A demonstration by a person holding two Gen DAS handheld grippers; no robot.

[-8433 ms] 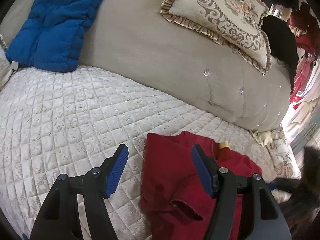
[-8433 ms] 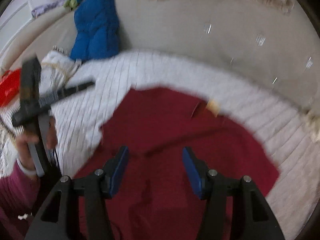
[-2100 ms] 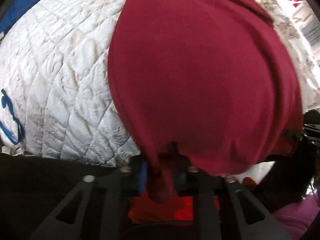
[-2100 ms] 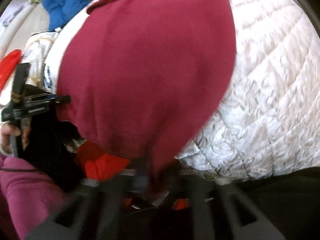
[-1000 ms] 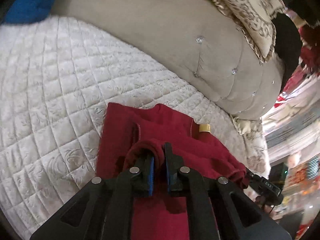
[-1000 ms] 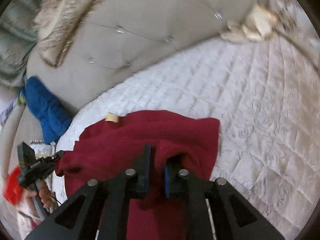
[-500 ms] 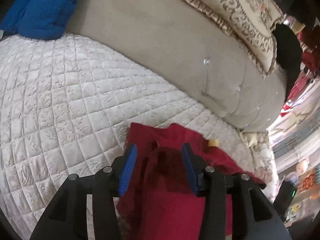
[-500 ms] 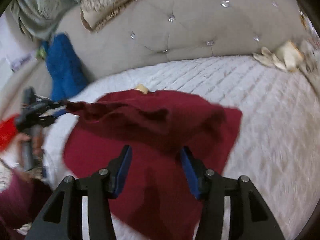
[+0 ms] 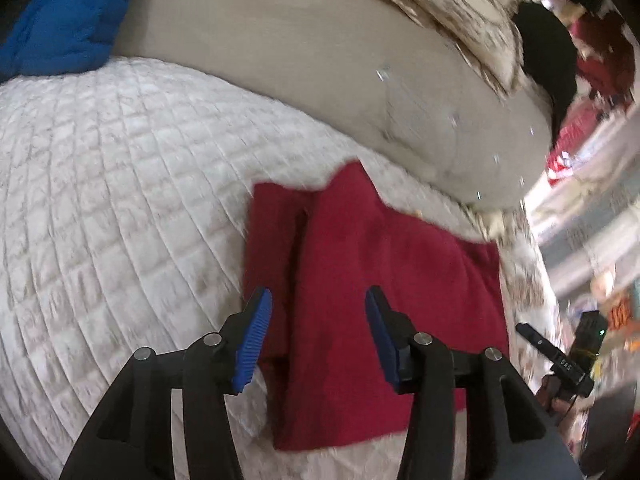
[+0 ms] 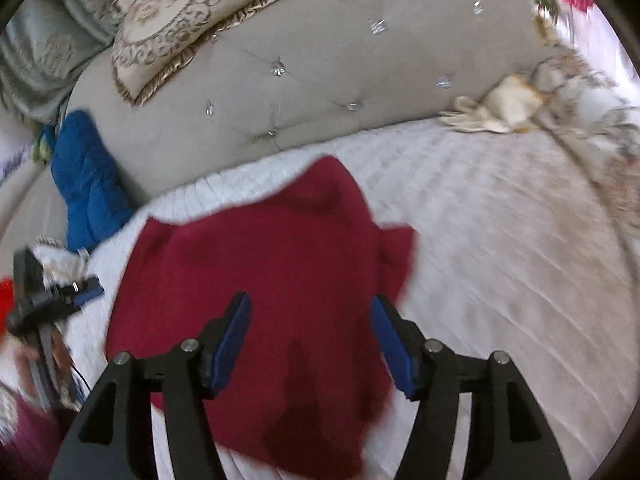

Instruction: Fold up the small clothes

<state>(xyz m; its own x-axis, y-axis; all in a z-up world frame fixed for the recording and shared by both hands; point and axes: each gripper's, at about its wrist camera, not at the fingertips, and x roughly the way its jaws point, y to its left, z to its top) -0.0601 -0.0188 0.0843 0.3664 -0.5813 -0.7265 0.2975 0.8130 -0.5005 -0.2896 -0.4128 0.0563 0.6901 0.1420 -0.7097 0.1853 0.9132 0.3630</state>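
Note:
A dark red garment (image 9: 372, 280) lies folded over on the white quilted bed (image 9: 100, 184). My left gripper (image 9: 318, 334) is open and empty just above its near left part, blue pads apart. In the right wrist view the same red garment (image 10: 272, 276) lies spread below my right gripper (image 10: 310, 340), which is open and empty. The left gripper (image 10: 52, 300) shows at the far left of that view. The right gripper (image 9: 560, 356) shows at the right edge of the left wrist view.
A beige tufted headboard (image 10: 320, 64) runs behind the bed. A patterned cushion (image 10: 176, 12) leans on it. A blue quilted item (image 9: 64, 28) lies at the bed's far left, also in the right wrist view (image 10: 86, 184). Cream cloth (image 10: 500, 108) lies at the far right.
Both grippers carried the garment's near edge over toward the headboard, opened and let it go about half a second ago. Since then both have drawn back and the garment has settled flat.

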